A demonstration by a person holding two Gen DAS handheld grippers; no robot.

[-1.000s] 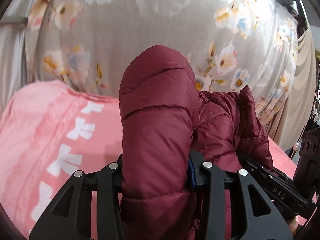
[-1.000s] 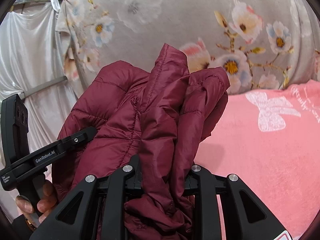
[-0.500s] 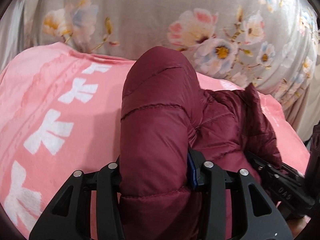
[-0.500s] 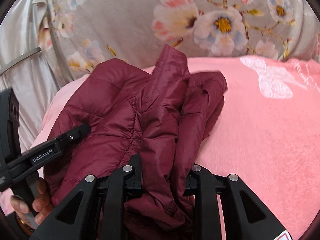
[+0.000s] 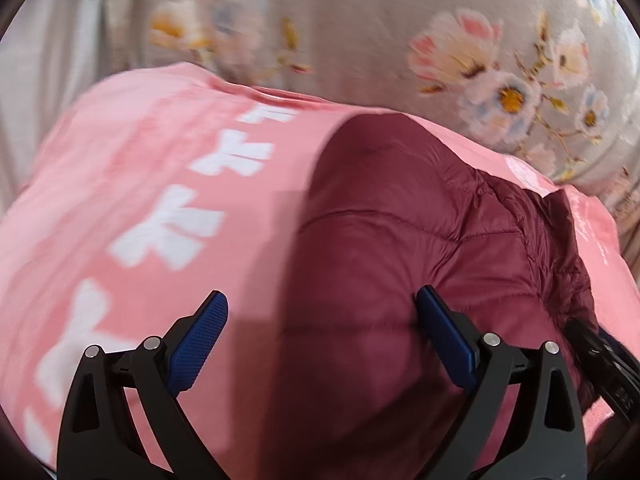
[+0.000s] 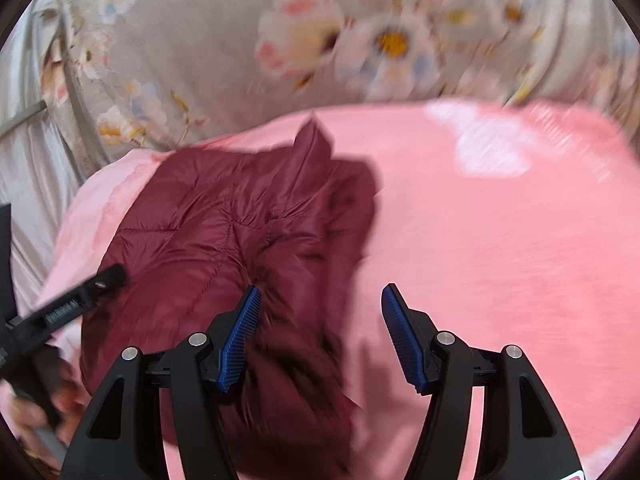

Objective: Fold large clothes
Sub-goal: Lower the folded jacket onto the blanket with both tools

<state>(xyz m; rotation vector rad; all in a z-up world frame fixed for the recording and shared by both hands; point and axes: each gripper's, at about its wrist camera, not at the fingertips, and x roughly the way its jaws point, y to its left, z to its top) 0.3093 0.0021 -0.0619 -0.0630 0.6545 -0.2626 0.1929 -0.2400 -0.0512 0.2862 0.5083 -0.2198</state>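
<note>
Left wrist: left gripper (image 5: pixel 320 332) tilted down, jaws wide.

jacket (image 6: pixel 240 232) bunched left, blanket (image 6: pixel 500 260) clear right

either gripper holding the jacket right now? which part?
Neither. The left gripper and right gripper have just been opening; the maroon jacket lies released on the pink blanket.

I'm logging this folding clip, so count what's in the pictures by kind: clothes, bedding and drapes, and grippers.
Clothes: 1, the maroon puffer jacket.
Bedding and drapes: 2, the pink blanket and the grey floral fabric behind it.
Grippers: 2, the left gripper and the right gripper, both open.
Total: 5
</note>
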